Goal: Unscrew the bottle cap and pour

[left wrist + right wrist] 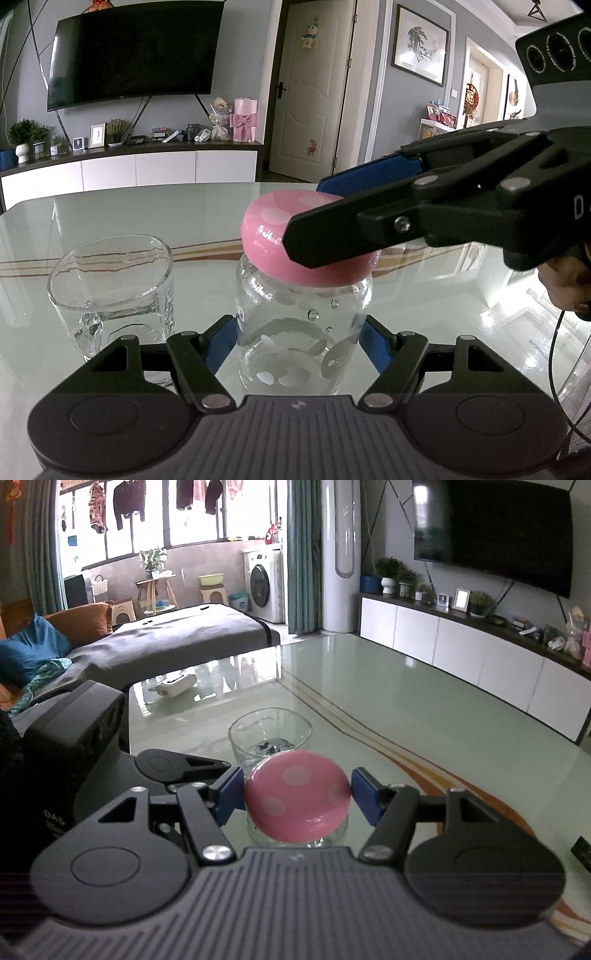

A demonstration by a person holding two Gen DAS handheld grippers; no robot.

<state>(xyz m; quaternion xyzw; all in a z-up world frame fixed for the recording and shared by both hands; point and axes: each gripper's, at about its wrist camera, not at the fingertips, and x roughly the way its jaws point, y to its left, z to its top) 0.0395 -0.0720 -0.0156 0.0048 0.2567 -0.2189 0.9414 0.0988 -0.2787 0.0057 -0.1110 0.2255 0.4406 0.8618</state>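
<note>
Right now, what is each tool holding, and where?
Left tool grips the jar by its body; right tool grips the pink cap by its sides.

I see a clear glass bottle [303, 332], smooth and shiny, with water droplets clinging to its wall. Its cap [280, 236] is glossy pink plastic with paler dots, catching soft highlights. To the left stands a clear drinking glass [110, 291] with a thick, rippled base. Both sit on a table [147, 214] whose pale green top is glassy and mirror-like, reflecting the room. My left gripper [301, 341] and right gripper [297, 794] are matt black plastic with bright metal rivets, and their fingers carry matt blue pads [229, 794]. The near gripper body is ribbed grey plastic.
</note>
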